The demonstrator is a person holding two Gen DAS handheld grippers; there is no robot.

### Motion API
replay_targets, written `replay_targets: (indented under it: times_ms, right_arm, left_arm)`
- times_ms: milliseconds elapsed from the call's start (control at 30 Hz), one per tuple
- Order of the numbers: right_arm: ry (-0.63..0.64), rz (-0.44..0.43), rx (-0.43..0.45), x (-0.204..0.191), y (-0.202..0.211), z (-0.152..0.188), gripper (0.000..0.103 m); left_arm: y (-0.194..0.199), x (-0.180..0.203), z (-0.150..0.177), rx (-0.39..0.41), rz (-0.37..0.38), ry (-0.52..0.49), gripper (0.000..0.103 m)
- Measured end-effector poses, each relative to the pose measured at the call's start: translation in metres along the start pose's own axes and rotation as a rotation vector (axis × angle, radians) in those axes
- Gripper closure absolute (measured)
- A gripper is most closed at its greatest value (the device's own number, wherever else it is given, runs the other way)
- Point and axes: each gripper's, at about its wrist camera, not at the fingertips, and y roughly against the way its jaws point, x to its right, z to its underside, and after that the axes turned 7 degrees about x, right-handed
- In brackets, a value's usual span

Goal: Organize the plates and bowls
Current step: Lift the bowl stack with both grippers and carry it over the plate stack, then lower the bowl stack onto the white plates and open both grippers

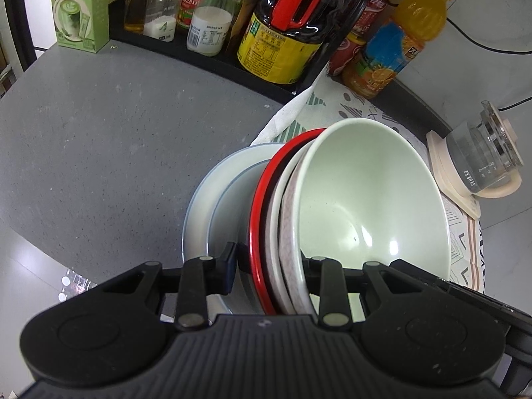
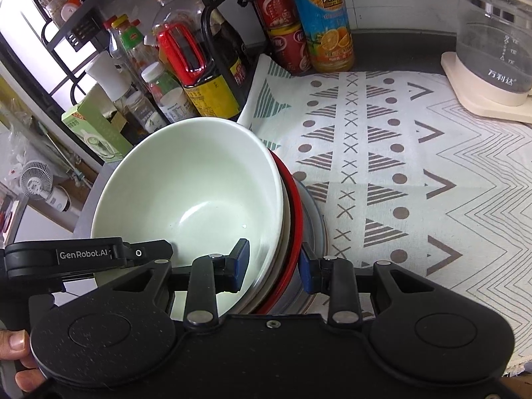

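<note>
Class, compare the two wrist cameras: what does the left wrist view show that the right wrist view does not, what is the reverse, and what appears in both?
Only the left wrist view shows the broad bare grey countertop left of the dishes.

Only the right wrist view shows a small white fan, the black wire shelf rack and the person's fingers.

Both show the stack of dishes with the pale green bowl on top, clamped by both grippers, the orange juice bottle, the glass kettle and the patterned cloth.

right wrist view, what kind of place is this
Most likely a home kitchen counter: a rack of sauce and oil bottles, a glass kettle, and stacked bowls and plates beside a patterned cloth.
</note>
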Motion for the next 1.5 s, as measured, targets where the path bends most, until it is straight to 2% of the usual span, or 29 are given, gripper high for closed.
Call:
replay_targets:
  times_ms: [533,767,867,933,1033,1133,1267,1333,1500]
  right_arm:
    - [0.001,0.002,-0.004,-0.003,-0.01,-0.001,0.072]
    - [0.026,0.013,0.006,-0.009,-0.012,0.0,0.069]
    - [0.021,0.013,0.008,-0.009,-0.01,0.0,0.069]
    - [0.018,0.011,0.009,-0.008,-0.009,0.0,0.066]
    - [0.017,0.017,0.017,-0.008,-0.007,0.0,0.06]
    - [0.008,0.017,0.023,-0.009,-0.004,0.001,0.058]
    - [0.001,0.025,0.04,-0.01,0.001,0.002,0.048]
    - [-0.011,0.035,0.053,-0.01,0.004,0.003,0.042]
    - [-0.048,0.066,0.098,-0.006,0.018,0.004,0.03]
  left_arm:
    - [-0.011,-0.012,0.002,-0.017,-0.008,0.041,0.073]
    - [-0.012,-0.01,0.0,-0.022,-0.001,0.029,0.069]
    - [-0.008,-0.011,0.0,-0.014,0.004,0.034,0.062]
    - [-0.005,-0.011,0.0,-0.004,0.002,0.031,0.053]
    - [0.0,-0.012,-0.001,0.006,0.005,0.025,0.049]
    - [0.003,-0.012,-0.003,0.014,0.002,0.023,0.042]
    - [0.009,-0.011,-0.003,0.037,0.007,0.004,0.032]
    - [0.011,-0.012,-0.004,0.047,0.004,-0.004,0.024]
    - [0.013,-0.009,-0.006,0.043,-0.017,-0.054,0.022]
